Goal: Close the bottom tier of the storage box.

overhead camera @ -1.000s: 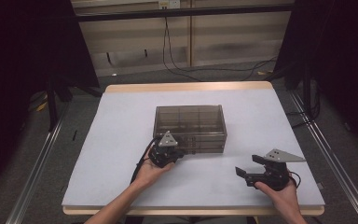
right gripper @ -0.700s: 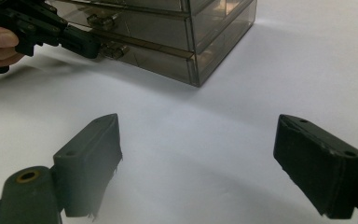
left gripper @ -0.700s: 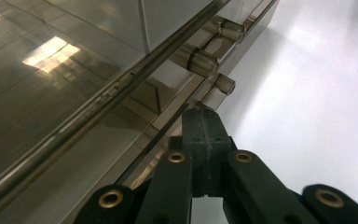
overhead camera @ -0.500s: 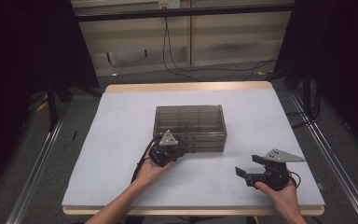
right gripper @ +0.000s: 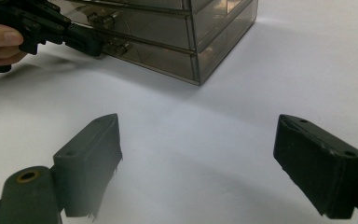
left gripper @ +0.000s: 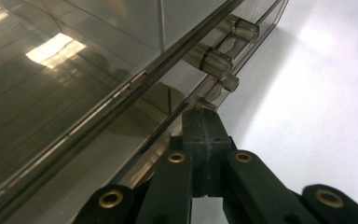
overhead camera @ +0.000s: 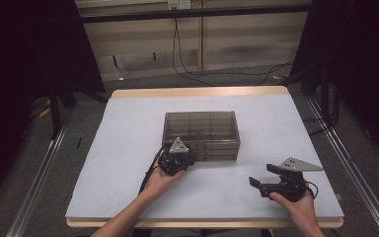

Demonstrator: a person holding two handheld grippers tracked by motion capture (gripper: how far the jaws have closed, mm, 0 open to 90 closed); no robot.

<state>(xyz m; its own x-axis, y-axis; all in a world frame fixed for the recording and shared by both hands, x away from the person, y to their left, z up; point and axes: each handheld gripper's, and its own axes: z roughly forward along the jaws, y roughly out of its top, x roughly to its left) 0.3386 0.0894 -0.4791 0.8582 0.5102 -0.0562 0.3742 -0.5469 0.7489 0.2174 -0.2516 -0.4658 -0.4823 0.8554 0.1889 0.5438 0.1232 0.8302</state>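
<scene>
Here, drawer box (overhead camera: pixel 201 134) long axis left-right

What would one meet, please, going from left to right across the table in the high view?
Bare white table top → left gripper, its jaws shut at the cabinet's lower drawer → smoky clear drawer cabinet → right gripper, jaws open, resting near the front right corner.

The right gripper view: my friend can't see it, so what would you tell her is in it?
The right gripper hangs open over a white table. Farther off, the left gripper is at the front of a smoky clear drawer box.
</scene>
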